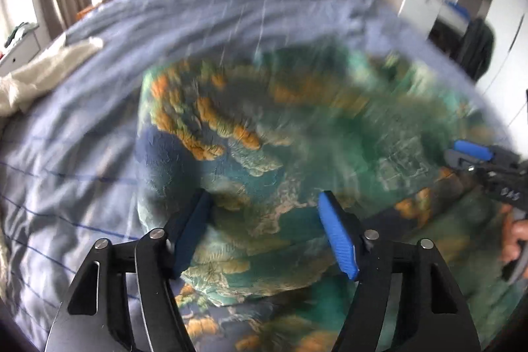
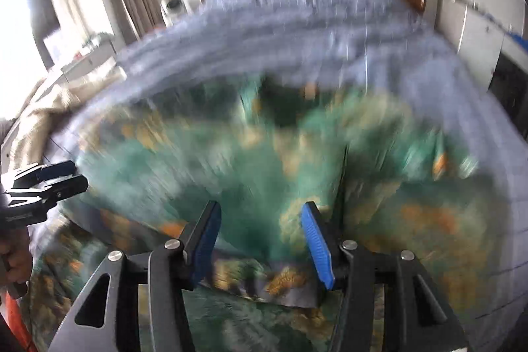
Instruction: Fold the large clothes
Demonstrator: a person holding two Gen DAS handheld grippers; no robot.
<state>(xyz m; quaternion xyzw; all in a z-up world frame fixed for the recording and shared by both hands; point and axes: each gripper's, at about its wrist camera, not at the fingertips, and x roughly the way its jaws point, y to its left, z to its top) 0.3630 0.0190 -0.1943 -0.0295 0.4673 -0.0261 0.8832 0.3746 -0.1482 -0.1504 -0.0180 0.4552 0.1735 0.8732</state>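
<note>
Patterned garment (image 1: pixel 264 154) on bed (image 1: pixel 82 154)

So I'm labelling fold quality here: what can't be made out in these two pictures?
- Patterned garment: its edges and folds smear in motion blur, worse in the right wrist view.
- Its near hem: cut off by the bottom edge, behind the left hand-held gripper.
- White cloth: cropped at left.

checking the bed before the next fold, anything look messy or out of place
The green and orange patterned garment is spread on the blue bedcover, rumpled rather than flat. A crumpled white cloth lies apart near the bed's left edge. Both views are blurred, so finer flaws cannot be judged.
</note>
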